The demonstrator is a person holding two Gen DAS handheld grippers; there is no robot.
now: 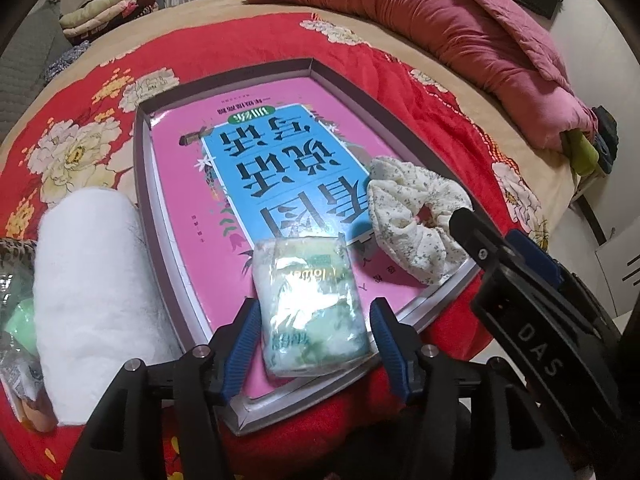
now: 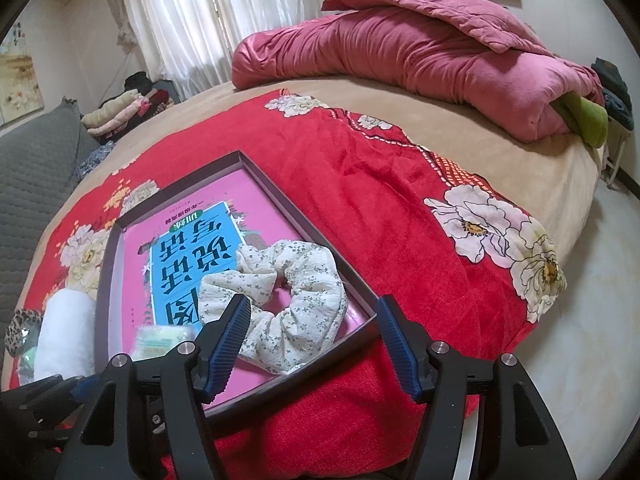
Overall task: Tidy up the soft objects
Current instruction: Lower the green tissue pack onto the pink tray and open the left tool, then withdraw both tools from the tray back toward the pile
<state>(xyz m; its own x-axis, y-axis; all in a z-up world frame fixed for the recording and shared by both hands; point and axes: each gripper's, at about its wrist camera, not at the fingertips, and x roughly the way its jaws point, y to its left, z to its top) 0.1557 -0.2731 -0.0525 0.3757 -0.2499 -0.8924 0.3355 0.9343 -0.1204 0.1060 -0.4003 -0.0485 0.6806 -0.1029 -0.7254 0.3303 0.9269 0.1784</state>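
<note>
A shallow grey box [image 1: 142, 168] holding a pink and blue book lies on the red flowered blanket. A green tissue pack [image 1: 310, 304] lies in the box's near end, between the open fingers of my left gripper [image 1: 312, 348]; the fingers stand apart from it. A cream flowered scrunchie [image 1: 412, 216] lies in the box's right near corner. In the right wrist view the scrunchie [image 2: 288, 300] lies just ahead of my open, empty right gripper [image 2: 316, 344]. A white rolled towel [image 1: 88, 292] lies left of the box, also seen in the right wrist view [image 2: 64, 336].
A pink folded quilt [image 2: 420, 52] lies at the far side of the bed. A leopard-print item [image 2: 20, 324] and small packets [image 1: 20, 360] sit left of the towel. Folded clothes [image 2: 120, 112] are stacked on a grey sofa beyond the bed.
</note>
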